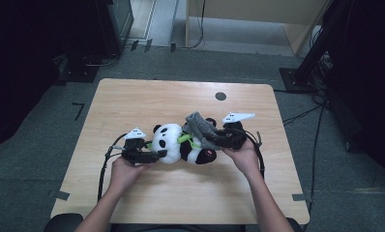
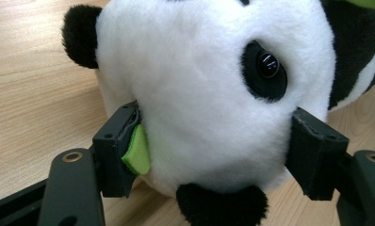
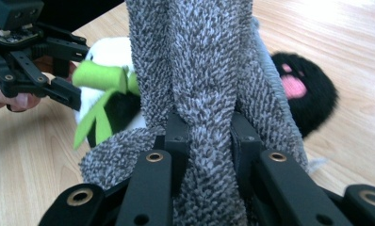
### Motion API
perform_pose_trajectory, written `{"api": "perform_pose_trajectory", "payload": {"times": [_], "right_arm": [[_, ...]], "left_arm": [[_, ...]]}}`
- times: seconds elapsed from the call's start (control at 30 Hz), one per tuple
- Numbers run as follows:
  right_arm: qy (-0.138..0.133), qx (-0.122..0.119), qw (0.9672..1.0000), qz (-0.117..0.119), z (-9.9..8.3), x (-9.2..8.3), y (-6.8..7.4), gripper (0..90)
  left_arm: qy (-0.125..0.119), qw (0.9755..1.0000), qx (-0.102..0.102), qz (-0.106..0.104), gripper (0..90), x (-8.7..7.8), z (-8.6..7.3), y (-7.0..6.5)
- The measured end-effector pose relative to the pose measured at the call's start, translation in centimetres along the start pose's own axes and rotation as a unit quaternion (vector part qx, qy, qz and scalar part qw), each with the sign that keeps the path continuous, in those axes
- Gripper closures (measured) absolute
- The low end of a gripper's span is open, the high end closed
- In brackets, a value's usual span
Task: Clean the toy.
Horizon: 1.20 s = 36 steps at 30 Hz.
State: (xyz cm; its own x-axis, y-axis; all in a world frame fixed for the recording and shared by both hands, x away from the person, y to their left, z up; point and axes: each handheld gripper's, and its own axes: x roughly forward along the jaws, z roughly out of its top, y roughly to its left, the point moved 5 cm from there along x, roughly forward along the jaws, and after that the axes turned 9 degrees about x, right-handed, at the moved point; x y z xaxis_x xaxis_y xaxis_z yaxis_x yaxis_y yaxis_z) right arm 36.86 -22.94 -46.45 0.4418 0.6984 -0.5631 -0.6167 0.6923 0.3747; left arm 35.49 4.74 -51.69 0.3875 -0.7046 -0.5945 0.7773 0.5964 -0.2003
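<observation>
A black-and-white panda plush [image 1: 173, 142] lies on its side in the middle of the wooden table [image 1: 147, 99], with a green leaf [image 1: 188, 140] at its chest. My left gripper [image 1: 159, 154] is shut on the panda's white head [image 2: 214, 94], its pads pressing in from both sides. A fuzzy grey cloth [image 1: 202, 128] drapes over the panda's body. My right gripper [image 1: 224, 137] is shut on a bunched fold of that grey cloth [image 3: 199, 56]. In the right gripper view, the panda's black foot with its pink pad [image 3: 303, 89] lies behind the cloth, and the left gripper [image 3: 58, 80] is at upper left.
A small dark round hole [image 1: 220, 95] sits in the table near its far edge. Black stands [image 1: 306, 67] and cables [image 1: 302, 116] are on the grey floor to the right. A wooden panel [image 1: 248, 19] stands beyond the table.
</observation>
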Motion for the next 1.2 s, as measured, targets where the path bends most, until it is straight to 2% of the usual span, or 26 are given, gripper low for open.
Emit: {"api": "perform_pose_trajectory", "payload": {"times": [0.33, 0.53, 0.63, 0.7, 0.83, 0.9, 1.07, 1.2], "right_arm": [[0.016, 0.031, 0.9993, -0.015, -1.7, -1.1, -2.1, 74.7], [0.026, 0.048, 0.9984, -0.018, -2.5, -0.9, -3.3, 74.7], [0.038, 0.054, 0.9974, -0.029, -3.0, -0.8, -4.1, 74.6], [0.041, 0.063, 0.9967, -0.028, -3.3, -0.7, -4.5, 74.6], [0.032, 0.086, 0.9957, -0.007, -3.9, -0.3, -5.2, 74.2], [0.034, 0.093, 0.9951, -0.006, -4.1, -0.2, -5.4, 74.2], [0.056, 0.093, 0.9935, -0.035, -4.8, 0.3, -6.1, 74.3], [0.063, 0.105, 0.9919, -0.035, -5.1, 0.5, -6.6, 74.3]], "left_arm": [[-0.010, 0.9999, -0.005, -0.004, 28.5, 0.0, -0.1, 0.1], [-0.014, 0.9998, -0.008, -0.009, 28.7, 0.0, -0.1, 0.2], [-0.015, 0.9998, -0.009, -0.010, 28.8, 0.1, 0.0, 0.3], [-0.015, 0.9998, -0.011, -0.011, 28.9, 0.1, 0.0, 0.3], [-0.014, 0.9998, -0.008, -0.006, 28.8, 0.1, 0.0, 0.2], [-0.014, 0.9998, -0.008, -0.007, 28.8, 0.1, 0.0, 0.3], [-0.015, 0.9998, -0.008, -0.007, 28.8, 0.1, 0.0, 0.3], [-0.015, 0.9998, -0.007, -0.007, 28.8, 0.1, 0.0, 0.3]]}}
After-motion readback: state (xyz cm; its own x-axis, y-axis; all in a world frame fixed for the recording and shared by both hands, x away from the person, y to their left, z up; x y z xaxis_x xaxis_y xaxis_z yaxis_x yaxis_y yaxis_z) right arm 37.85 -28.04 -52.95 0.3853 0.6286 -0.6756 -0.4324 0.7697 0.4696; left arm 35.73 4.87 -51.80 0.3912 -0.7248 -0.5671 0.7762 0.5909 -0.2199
